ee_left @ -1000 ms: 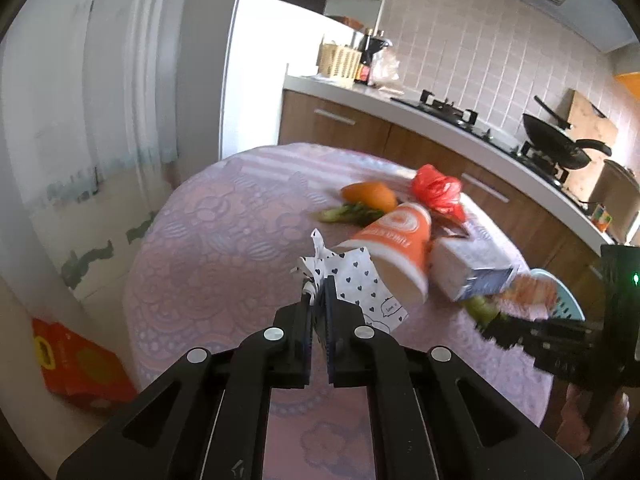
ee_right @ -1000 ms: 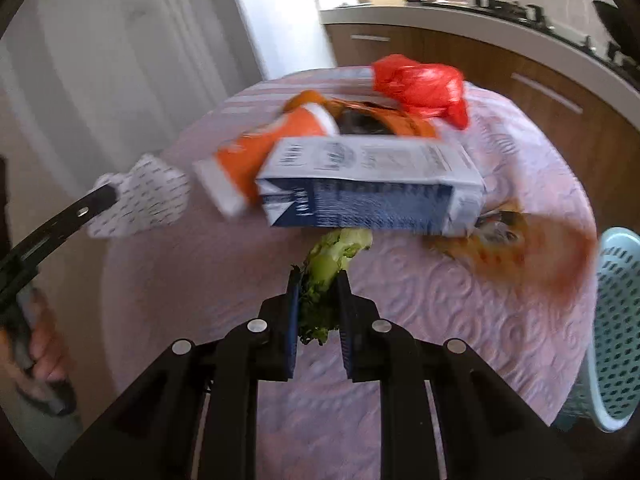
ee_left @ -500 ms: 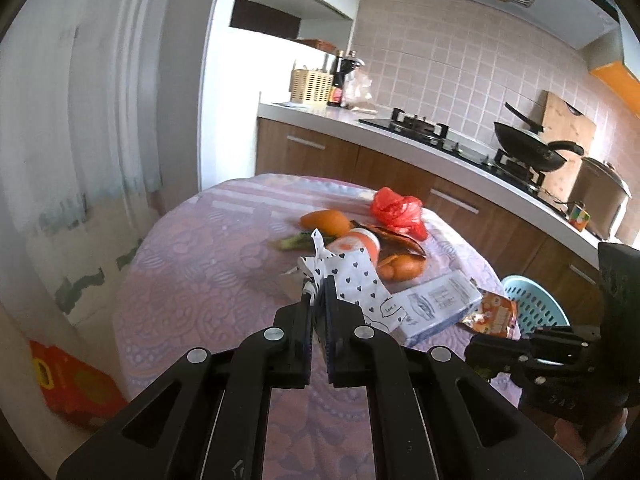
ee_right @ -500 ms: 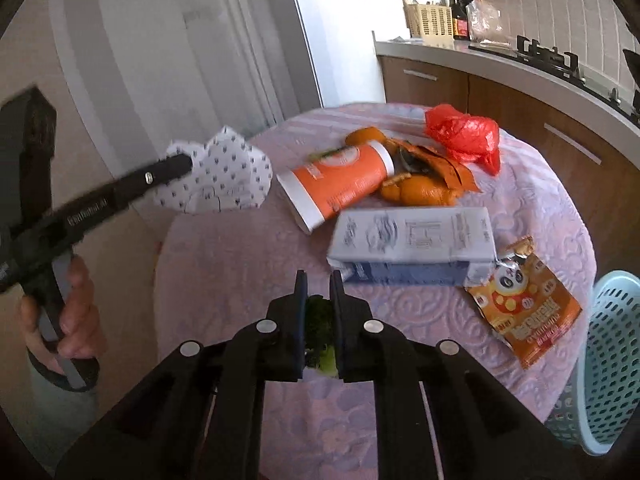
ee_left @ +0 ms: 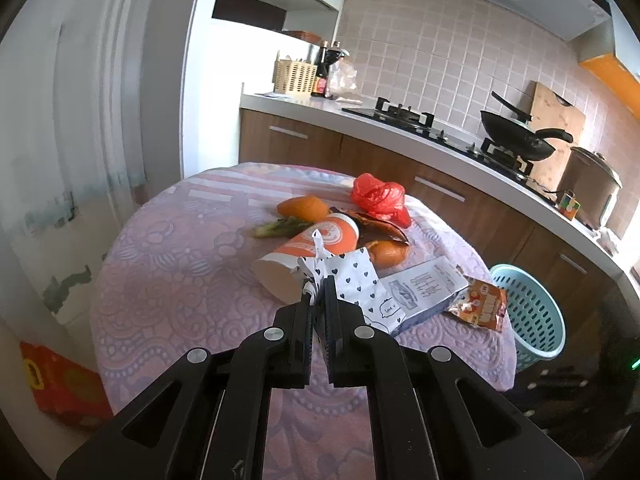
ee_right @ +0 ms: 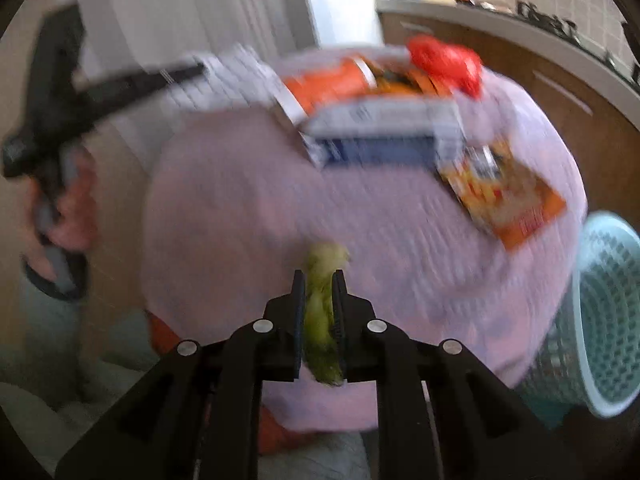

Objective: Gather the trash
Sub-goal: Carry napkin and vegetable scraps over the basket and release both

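Observation:
My left gripper (ee_left: 319, 286) is shut on a white heart-print paper wrapper (ee_left: 352, 280), held above the round pink table (ee_left: 168, 272). My right gripper (ee_right: 319, 280) is shut on a green vegetable scrap (ee_right: 320, 312), lifted over the table's near edge (ee_right: 240, 220); this view is blurred. On the table lie an orange paper cup (ee_left: 308, 252), a blue-white carton (ee_left: 424, 292), an orange snack packet (ee_left: 480, 308), a red plastic bag (ee_left: 378, 196), orange peels (ee_left: 302, 208) and a green stalk (ee_left: 280, 227). A light blue laundry-style basket (ee_left: 532, 312) stands on the floor at the table's right, also in the right wrist view (ee_right: 600, 320).
A kitchen counter (ee_left: 420, 132) with a stove and a black wok (ee_left: 516, 136) runs behind the table. A red-orange bag (ee_left: 60, 388) lies on the floor at the left. The left gripper and hand show at the left of the right wrist view (ee_right: 60, 152).
Both grippers have risen and pulled back from the table with their items. The right gripper has swung right, so the blue basket shows larger; its view is now motion-blurred.

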Tool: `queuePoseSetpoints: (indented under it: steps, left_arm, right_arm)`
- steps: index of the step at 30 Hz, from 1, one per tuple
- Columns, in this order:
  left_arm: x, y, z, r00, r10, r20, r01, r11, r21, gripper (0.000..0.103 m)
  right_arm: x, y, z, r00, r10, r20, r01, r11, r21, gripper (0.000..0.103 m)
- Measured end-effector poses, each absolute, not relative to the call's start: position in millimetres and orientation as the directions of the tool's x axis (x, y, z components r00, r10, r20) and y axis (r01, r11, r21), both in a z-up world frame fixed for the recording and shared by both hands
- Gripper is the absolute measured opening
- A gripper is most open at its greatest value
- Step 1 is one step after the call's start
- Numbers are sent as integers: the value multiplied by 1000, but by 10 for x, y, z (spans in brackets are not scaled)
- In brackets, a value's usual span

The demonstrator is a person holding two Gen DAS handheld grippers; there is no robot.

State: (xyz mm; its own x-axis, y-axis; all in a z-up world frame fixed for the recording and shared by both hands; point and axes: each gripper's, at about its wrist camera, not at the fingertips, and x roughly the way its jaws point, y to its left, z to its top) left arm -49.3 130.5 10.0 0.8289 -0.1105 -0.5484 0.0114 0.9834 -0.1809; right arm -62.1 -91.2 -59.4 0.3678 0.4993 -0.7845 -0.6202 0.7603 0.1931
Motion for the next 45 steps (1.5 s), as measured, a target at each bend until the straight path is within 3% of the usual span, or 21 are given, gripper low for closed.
queuePoseSetpoints:
  steps: [4,8,9,15,19,24,33,39,45]
  left_arm:
    - [-476,1254,96,825,-115,-554,20,984,-175,3]
    - [-491,1201,122,828,-126,-547,37,984,-172,3]
    - [-498,1186,122,827,-127,-547,38,985,-170,3]
    - [-481,1050,148,822,-141,-551,61,985,-161,3]
    - [-409,872,193,816,-154,-557,93,986,-137,3]
    - [-244,522,282,803,-211,-557,164,977,-133,3]
    - [181,-482,436,747,-361,-558,346,928,-138,3]
    - [420,-1303,296,677,-432,-596,458,881,-118,3]
    - [614,-1949,2,629,-432,-646,513,855,-73,3]
  right_arm:
    - [-600,-973,-639,364,516,-775,-591,771,235,15]
    - [-647,-948,-653,360,482,-799,-614,767,186,38]
    - [-658,-953,-671,359,477,-802,-616,767,180,38]
    - [-698,-855,-750,372,453,-810,-625,767,142,38]
    - [-701,-851,-743,393,431,-812,-635,766,98,21]
    - [-628,-1160,-545,456,462,-760,-588,798,132,20]
    - [-323,-2432,-14,704,309,-640,-305,945,121,19]
    - [-106,-3173,-69,741,188,-645,-102,981,167,20]
    - [109,-3661,-377,686,143,-713,20,976,215,20]
